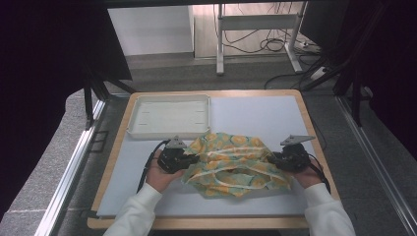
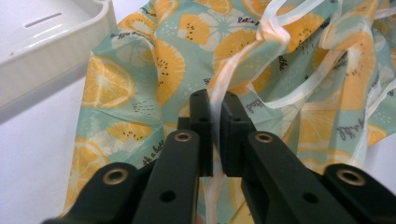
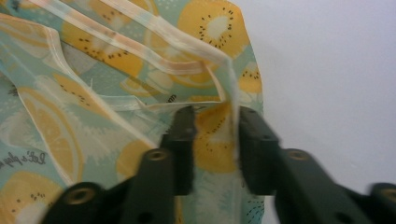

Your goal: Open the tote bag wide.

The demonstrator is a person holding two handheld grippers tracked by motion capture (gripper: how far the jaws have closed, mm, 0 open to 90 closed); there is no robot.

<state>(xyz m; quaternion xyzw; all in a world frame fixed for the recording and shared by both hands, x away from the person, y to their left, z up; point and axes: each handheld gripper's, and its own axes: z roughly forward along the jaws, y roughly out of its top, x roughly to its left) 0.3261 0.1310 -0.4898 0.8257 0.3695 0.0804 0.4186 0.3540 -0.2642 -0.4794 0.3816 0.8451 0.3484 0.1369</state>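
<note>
Cloth [image 1: 235,164] printed with orange citrus slices on pale teal, trimmed with cream binding tape, lying crumpled in a loose heap on the grey-white mat [image 1: 255,118] of the wood-edged table [image 1: 115,162], toward the near side and roughly centred between two hands. Just in front of the white tray [image 1: 169,115], which sits at the far left of the mat, the cloth's far edge close to the tray's near rim but apart from it. Left gripper [image 1: 186,160] at the cloth's left edge, held in the left hand [image 1: 160,174], white sleeve [image 1: 135,211] entering from below. Seen from the left gripper view: left gripper [image 2: 215,105] with jaws nearly together, pinched on a strip of the cream tape [image 2: 219,86] that runs up between them, patterned cloth [image 2: 154,70] spread behind, corner of the tray [image 2: 51,51] at upper left. Right gripper [image 1: 276,160] at the cloth's right edge, in the right hand [image 1: 307,177], grey three-cornered plate [image 1: 296,139] on top. Seen from the right gripper view: right gripper [image 3: 215,116] with jaws partly apart, a fold of cloth [image 3: 212,140] and its taped edge lying in the gap between them; hard to tell whether the pads press on it. Bare mat [image 3: 327,70] to the right of that fold.
</note>
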